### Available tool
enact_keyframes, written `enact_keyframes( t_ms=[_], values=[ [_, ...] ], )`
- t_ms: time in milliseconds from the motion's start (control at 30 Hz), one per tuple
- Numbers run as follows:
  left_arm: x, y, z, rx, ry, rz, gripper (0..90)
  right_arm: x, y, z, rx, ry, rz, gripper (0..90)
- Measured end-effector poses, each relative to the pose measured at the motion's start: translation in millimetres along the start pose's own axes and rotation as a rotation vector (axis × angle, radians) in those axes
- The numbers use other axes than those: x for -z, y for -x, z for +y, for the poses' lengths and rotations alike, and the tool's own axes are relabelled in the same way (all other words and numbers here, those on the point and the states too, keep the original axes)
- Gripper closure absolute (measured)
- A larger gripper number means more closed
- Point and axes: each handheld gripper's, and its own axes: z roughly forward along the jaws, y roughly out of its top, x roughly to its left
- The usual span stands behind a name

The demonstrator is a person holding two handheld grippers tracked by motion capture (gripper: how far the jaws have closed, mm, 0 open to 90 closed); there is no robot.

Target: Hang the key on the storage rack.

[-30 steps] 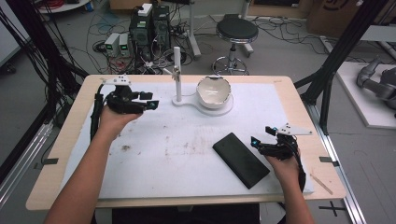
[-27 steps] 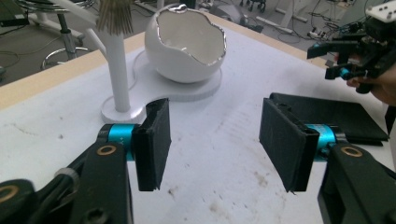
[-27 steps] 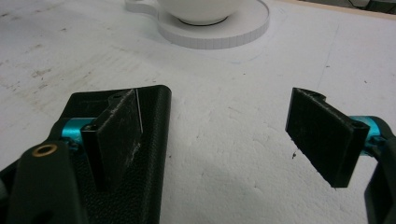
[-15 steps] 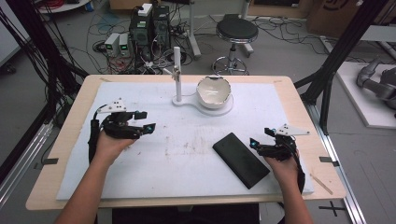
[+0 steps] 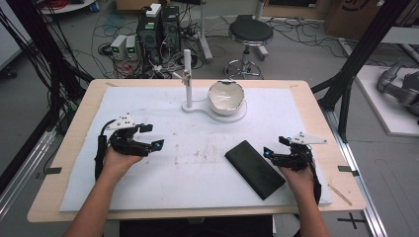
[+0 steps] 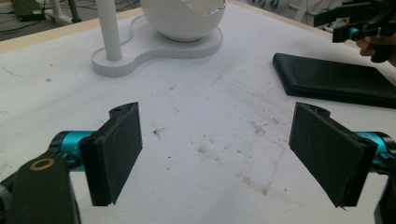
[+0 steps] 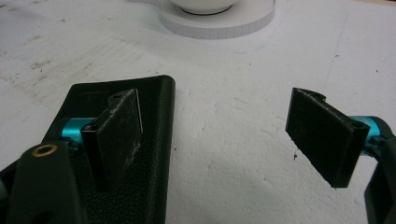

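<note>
I had both grippers low over the white foam mat (image 5: 197,163), with bare mat between them and a wide stained stretch open for moving. My left gripper (image 5: 148,139) sat near the mat's left edge; its jaws had just been opening and stood spread wide with nothing between them, only marked foam showing in the gap in the left gripper view (image 6: 217,149). Ahead of those jaws and well apart stood the white stand (image 6: 154,46), with its upright post (image 6: 108,28) and the cracked white shell-like bowl (image 6: 184,18) seated on its round base.

The black leather wallet (image 5: 254,169) lay flat on the mat, skewed to the mat's edges, well off to the right of my left jaws and just beside my right gripper (image 5: 276,155). In the right gripper view (image 7: 217,140) the right jaws were also spread wide, pinching nothing. The wallet (image 7: 154,140) lay under and behind the left-hand jaw there, its rounded corner reaching a little into the gap, while the other jaw hung over bare foam. Whether the jaw touched the leather I could not tell. The mat's right edge ran close behind my right hand (image 5: 296,180), so little room was left that way.
</note>
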Motion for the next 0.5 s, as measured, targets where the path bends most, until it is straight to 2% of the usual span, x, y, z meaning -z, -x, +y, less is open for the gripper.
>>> enact_keyframes(
  t_ms=[133, 300, 367, 500],
  values=[
    [3.3, -1.6, -1.8, -0.012, 0.003, -0.005, 16.8, -1.0, 1.9, -0.9, -0.004, 0.0, -0.007, 18.8],
    [9.9, -5.9, -6.0, -0.042, 0.025, 0.055, 16.8, -2.1, 1.2, -0.9, -0.007, 0.0, -0.006, 18.8],
    [11.8, -7.7, -6.1, -0.033, 0.037, 0.059, 16.8, -1.9, 0.7, -0.7, -0.001, 0.004, -0.004, 18.8],
    [13.8, -7.2, -5.6, -0.042, 0.04, 0.071, 16.8, -4.0, 2.1, -0.6, -0.006, 0.002, 0.012, 18.8]
  ],
)
